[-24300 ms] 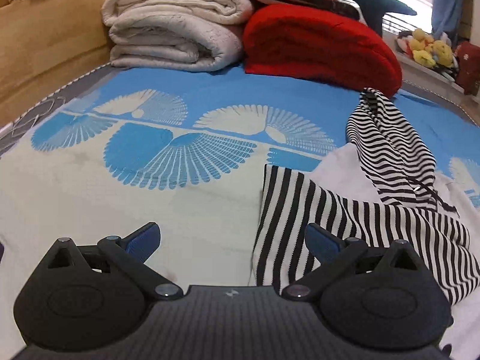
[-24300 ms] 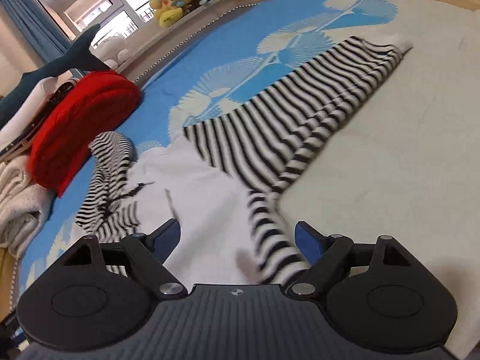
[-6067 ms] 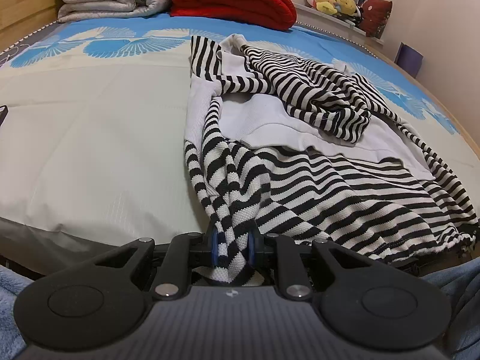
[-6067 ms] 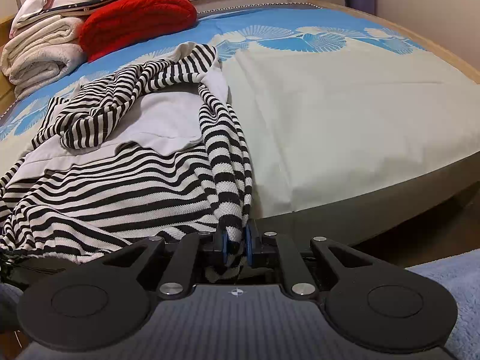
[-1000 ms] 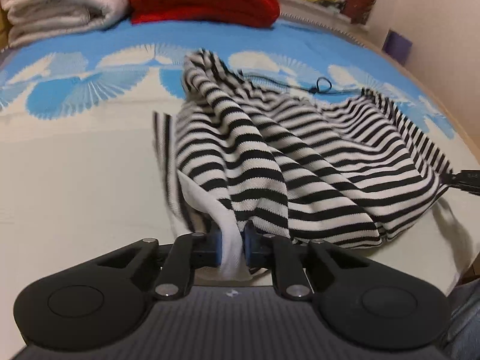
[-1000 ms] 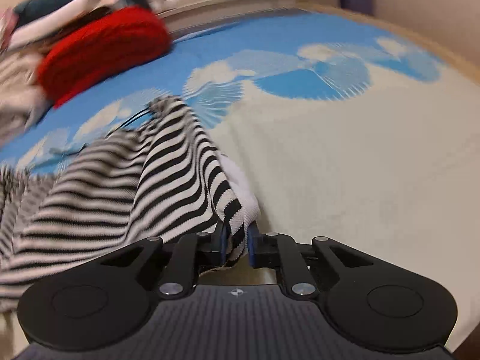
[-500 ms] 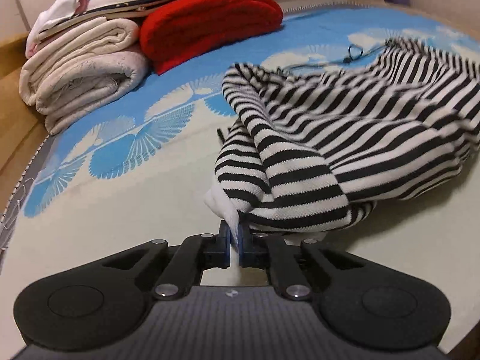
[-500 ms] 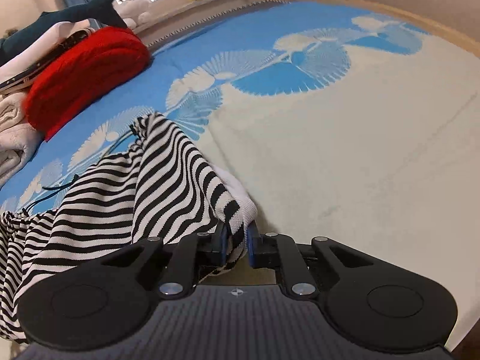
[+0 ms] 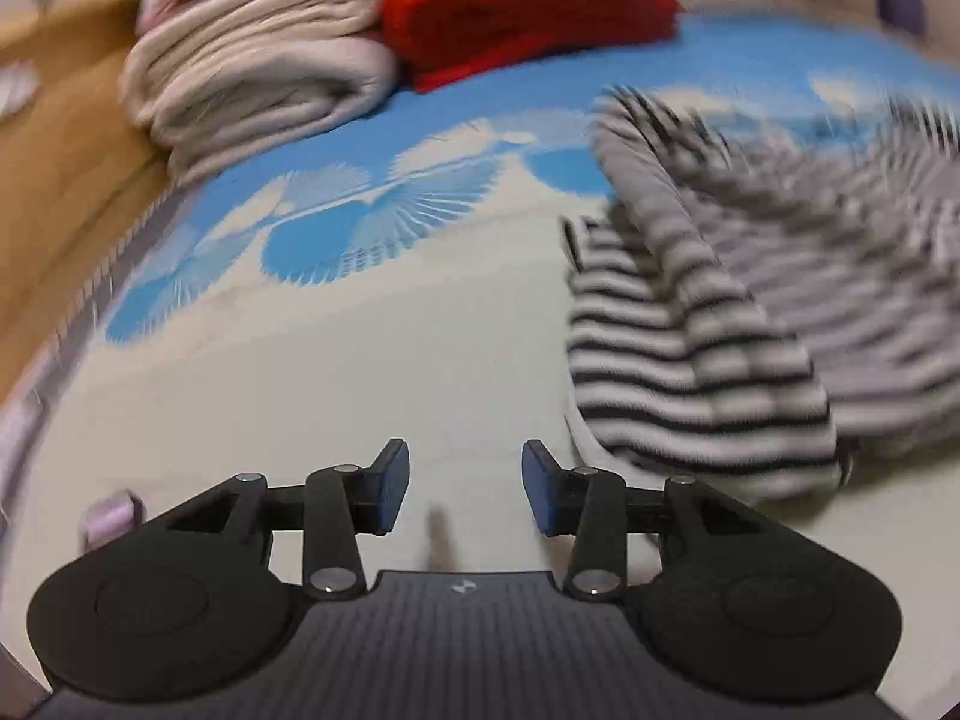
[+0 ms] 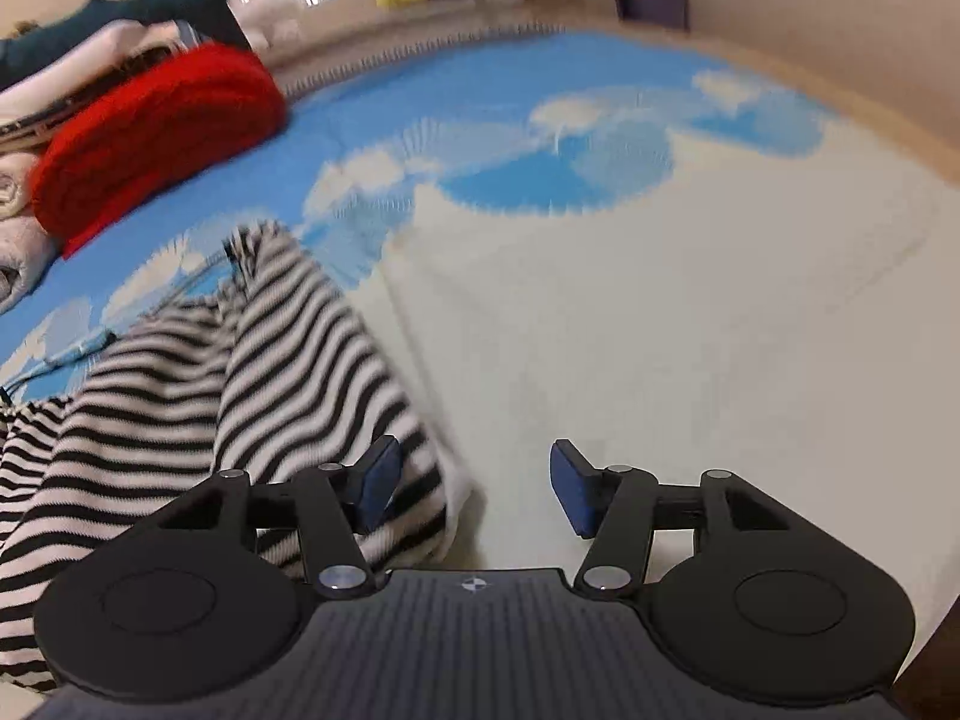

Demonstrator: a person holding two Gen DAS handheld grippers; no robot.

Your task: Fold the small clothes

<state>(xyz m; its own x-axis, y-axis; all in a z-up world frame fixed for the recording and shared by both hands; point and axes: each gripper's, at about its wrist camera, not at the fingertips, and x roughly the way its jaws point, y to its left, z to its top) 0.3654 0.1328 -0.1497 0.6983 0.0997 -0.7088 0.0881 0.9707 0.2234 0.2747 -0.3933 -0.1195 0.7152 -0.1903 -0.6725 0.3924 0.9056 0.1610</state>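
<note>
Left wrist view: left gripper [image 9: 465, 489] is opening over bare bed sheet [image 9: 372, 360], nothing between its jaws, with the striped garment [image 9: 708, 354] lying just to its right. Right wrist view: right gripper [image 10: 474, 489] is opening too, the garment's edge [image 10: 414, 480] lying by its left pad [image 10: 377, 483], unpinched.

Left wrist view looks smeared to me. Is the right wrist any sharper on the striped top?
Left wrist view: heavy motion blur, the striped top smeared grey, only the gripper's own fingers crisp. Right wrist view: sharper, stripes on the top readable, though the far blue pattern and the red blanket are soft.
</note>
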